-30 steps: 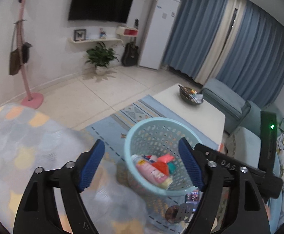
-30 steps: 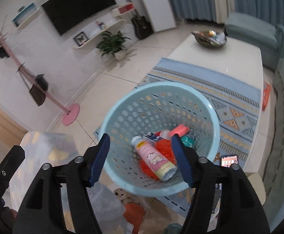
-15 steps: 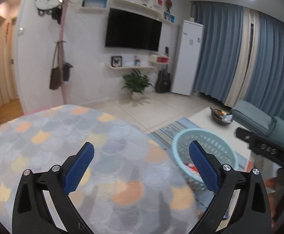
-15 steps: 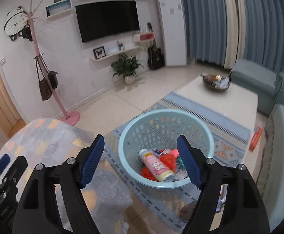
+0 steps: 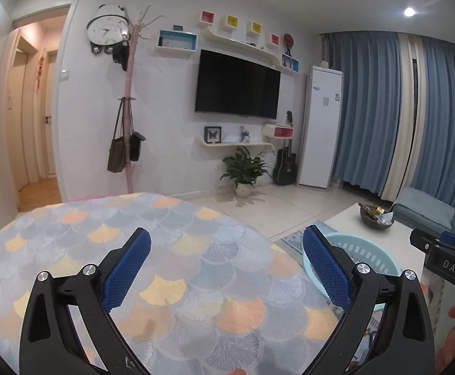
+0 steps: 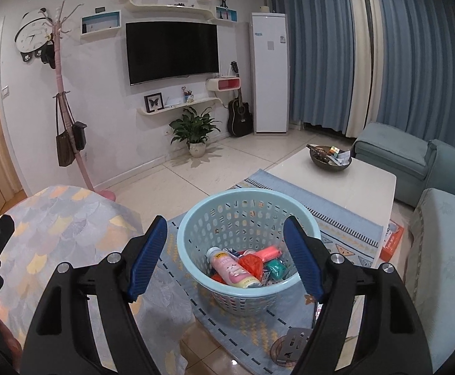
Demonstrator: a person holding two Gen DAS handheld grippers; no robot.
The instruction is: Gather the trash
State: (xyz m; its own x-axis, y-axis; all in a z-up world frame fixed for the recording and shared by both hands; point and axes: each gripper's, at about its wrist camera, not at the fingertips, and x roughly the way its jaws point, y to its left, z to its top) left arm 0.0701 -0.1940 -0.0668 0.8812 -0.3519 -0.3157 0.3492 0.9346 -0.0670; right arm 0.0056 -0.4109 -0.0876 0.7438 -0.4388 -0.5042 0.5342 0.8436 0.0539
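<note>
A light blue perforated basket (image 6: 196,218) stands on the rug beside the round table; its rim also shows in the left wrist view (image 5: 352,243). Inside lie a pink bottle (image 6: 233,267), a red crumpled wrapper (image 6: 250,264), a pink tube (image 6: 269,253) and a teal item (image 6: 276,268). My right gripper (image 6: 225,257) is open and empty, held above and short of the basket. My left gripper (image 5: 225,268) is open and empty over the round table (image 5: 164,218), which has a scale-patterned cloth with nothing on it.
A white coffee table (image 6: 352,181) holds a dark bowl (image 6: 330,157) of small items. Blue sofas (image 6: 408,159) stand at the right. A patterned rug (image 6: 336,225) lies under the basket. A pink coat stand (image 5: 128,118), a plant (image 5: 243,168) and a guitar (image 5: 285,165) line the far wall.
Both grippers have lifted and tilted up from over the basket. The left view now faces the table top and far wall. The right view has drawn back from the basket.
</note>
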